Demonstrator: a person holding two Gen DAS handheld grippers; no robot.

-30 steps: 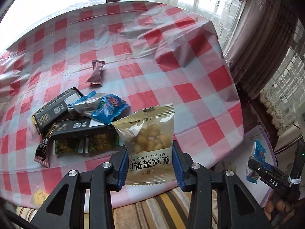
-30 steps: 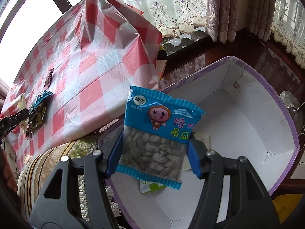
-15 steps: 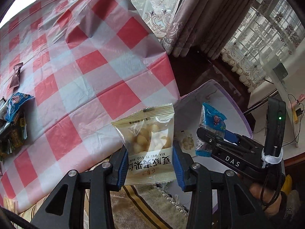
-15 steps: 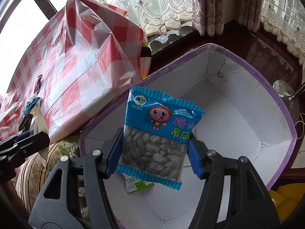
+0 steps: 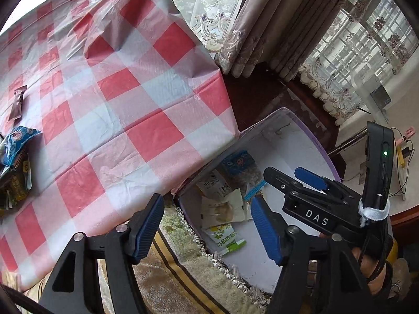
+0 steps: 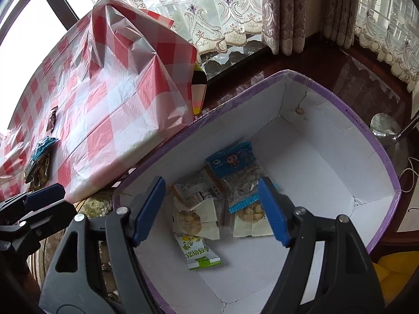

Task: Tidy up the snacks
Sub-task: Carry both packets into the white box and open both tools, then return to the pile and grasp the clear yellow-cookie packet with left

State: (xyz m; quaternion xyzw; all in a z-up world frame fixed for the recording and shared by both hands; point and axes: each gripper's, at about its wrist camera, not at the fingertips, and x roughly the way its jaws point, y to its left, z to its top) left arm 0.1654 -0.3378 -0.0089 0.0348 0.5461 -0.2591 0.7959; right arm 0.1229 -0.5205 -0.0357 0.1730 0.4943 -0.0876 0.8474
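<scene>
My left gripper (image 5: 207,225) hangs over the near corner of a white box with a purple rim (image 5: 318,146); its jaws are opening with nothing between them. My right gripper (image 6: 210,206) is above the same box (image 6: 366,128), its jaws also opening and empty. On the box floor lie a blue peanut packet (image 6: 235,164), a pale nut packet (image 6: 193,217) and a green packet (image 6: 199,251). The left wrist view shows the pale packet (image 5: 222,208), the blue packet (image 5: 238,164) and the right gripper (image 5: 288,176) over the box.
A table under a red-and-white checked cloth (image 5: 117,104) stands left of the box. A pile of snack packets (image 6: 42,157) and a small brown wrapper (image 6: 52,117) lie on it. Curtains (image 6: 288,13) and a dark wooden sill are behind the box. A striped cushion (image 5: 178,274) is below.
Both grippers have opened. The pale nut packet left the left gripper and the blue peanut packet left the right one; both now lie in the box. The left gripper swung from table to box.
</scene>
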